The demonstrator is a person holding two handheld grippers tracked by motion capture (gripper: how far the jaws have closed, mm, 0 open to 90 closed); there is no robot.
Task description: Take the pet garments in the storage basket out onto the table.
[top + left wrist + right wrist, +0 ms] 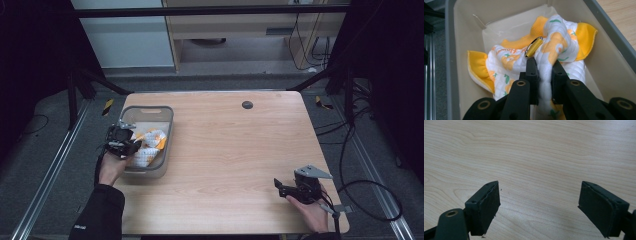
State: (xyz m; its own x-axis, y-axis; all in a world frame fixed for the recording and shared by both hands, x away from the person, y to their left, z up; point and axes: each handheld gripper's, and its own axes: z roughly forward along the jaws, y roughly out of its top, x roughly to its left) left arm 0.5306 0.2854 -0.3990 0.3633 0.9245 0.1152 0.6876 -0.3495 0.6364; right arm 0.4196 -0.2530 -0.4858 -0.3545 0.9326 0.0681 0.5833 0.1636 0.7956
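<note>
Nearest me in the high view, my right hand (pixel 311 210) rests at the near right corner of the wooden table (pixel 235 150), carrying the right gripper (pixel 280 186), which points left across the bare wood. In the right gripper view its two black jaws stand wide apart with nothing between them, just pale wood grain under and beyond the pads. Further in, on the left side, my left hand (pixel 111 170) reaches in over the table's left edge, sleeve dark at the forearm. It carries the left gripper (pixel 131 146) into the grey bin (pixel 169 131), which sits at the table's left edge. In the left gripper view the jaws are clamped on a raised fold of the cloth (pixel 554 50), a white quilted piece with orange shapes, small green marks and orange ribbed trim; the fold is pinched tight between the two pads (pixel 532 72) and stands up above them. The rest of the cloth lies bunched on the bin's pale floor, one orange edge spread toward the left wall, another toward the right wall. A small yellow tag or clip with a metal edge (pixel 534 46) sits tilted on the cloth just beyond the jaw tips; I cannot tell what it is. Beyond the bin the tabletop runs bare to a small dark round disc (pixel 247 104) near the far edge. Past the table, grey floor, cables at the right, and a pale cabinet base at the back.
</note>
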